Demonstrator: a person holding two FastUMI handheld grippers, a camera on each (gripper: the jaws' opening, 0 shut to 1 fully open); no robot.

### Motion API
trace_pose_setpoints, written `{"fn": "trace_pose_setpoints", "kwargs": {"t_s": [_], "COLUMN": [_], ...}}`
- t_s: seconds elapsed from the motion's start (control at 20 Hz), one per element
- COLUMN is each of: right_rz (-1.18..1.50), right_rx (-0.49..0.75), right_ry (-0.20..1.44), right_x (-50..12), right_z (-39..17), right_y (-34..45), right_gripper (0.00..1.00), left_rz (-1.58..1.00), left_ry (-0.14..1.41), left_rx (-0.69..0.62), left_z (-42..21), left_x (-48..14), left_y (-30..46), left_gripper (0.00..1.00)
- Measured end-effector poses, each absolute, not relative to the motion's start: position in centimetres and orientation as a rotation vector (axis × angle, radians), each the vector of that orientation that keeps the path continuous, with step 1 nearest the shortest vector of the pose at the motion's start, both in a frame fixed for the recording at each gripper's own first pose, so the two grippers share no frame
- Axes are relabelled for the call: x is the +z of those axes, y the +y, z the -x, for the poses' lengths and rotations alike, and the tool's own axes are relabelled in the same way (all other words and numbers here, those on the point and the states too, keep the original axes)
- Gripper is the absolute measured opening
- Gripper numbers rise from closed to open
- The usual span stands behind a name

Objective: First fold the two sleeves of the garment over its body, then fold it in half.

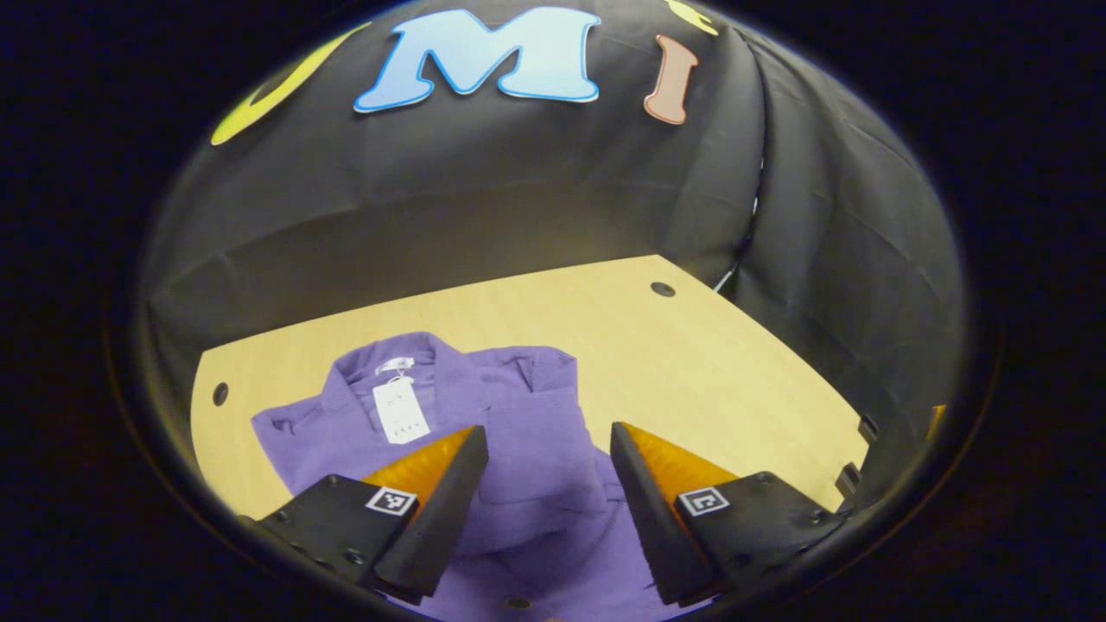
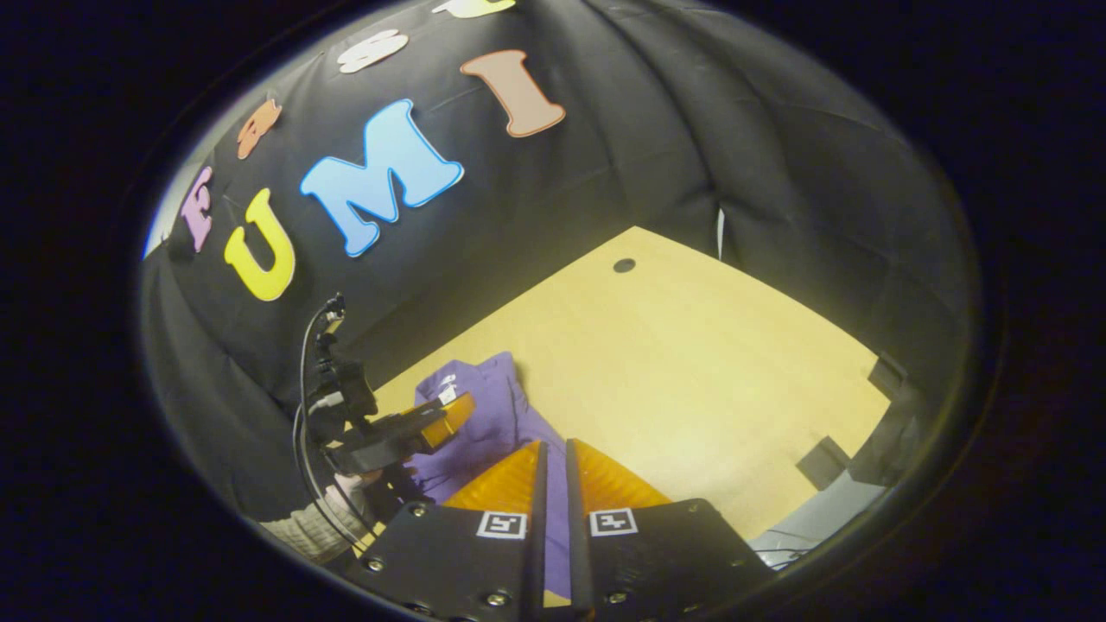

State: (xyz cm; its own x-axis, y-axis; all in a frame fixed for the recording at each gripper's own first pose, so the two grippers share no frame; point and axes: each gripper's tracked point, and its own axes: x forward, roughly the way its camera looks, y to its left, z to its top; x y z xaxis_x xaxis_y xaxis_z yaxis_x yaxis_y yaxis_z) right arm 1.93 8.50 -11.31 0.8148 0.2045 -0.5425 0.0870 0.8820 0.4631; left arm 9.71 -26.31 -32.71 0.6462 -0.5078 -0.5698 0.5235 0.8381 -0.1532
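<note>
Wooden table (image 1: 691, 363) bears purple garment (image 1: 518, 449); right gripper view adds left gripper (image 2: 432, 423).

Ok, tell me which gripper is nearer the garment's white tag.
Left. The left gripper hangs open over the purple garment, just short of the white tag. The right gripper sits farther back, toward the garment's lower part.

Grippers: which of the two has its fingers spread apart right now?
The left gripper: its fingers stand wide apart above the purple garment. The right gripper has its fingers nearly together, a thin gap between them.
</note>
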Motion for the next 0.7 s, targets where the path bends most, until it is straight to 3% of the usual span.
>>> {"fn": "trace_pose_setpoints", "kwargs": {"t_s": [0.05, 0.1, 0.25, 0.4, 0.5, 0.55, 0.6, 0.7], "right_rz": [-0.484, -0.470, -0.427, -0.371, -0.329, -0.305, -0.287, -0.254], "right_rx": [0.081, 0.095, 0.139, 0.191, 0.233, 0.245, 0.261, 0.292], "right_ry": [0.635, 0.656, 0.729, 0.829, 0.915, 0.952, 0.989, 1.081], "right_x": [-11.7, -12.5, -15.4, -18.7, -21.0, -21.9, -22.7, -24.7], "right_z": [-2.4, -2.6, -2.6, -2.3, -1.9, -1.6, -1.4, -0.2], "right_y": [9.0, 9.4, 10.3, 11.2, 11.9, 12.2, 12.3, 12.9], "right_gripper": [0.12, 0.12, 0.12, 0.10, 0.30, 0.32, 0.44, 0.54], "left_rz": [-0.020, -0.016, -0.037, -0.107, -0.099, -0.079, -0.058, -0.027], "left_ry": [0.645, 0.653, 0.683, 0.721, 0.772, 0.802, 0.839, 0.920], "left_rx": [-0.574, -0.558, -0.502, -0.444, -0.398, -0.375, -0.353, -0.320], "left_z": [-9.4, -9.1, -7.6, -5.1, -1.9, -0.2, 1.7, 5.8], "left_x": [-32.6, -32.5, -33.2, -35.1, -36.5, -37.2, -38.0, -39.6], "left_y": [-25.4, -24.2, -19.3, -13.9, -10.8, -9.5, -8.5, -6.6], "left_gripper": [0.95, 0.92, 0.98, 0.94, 0.94, 0.95, 0.95, 0.95]}}
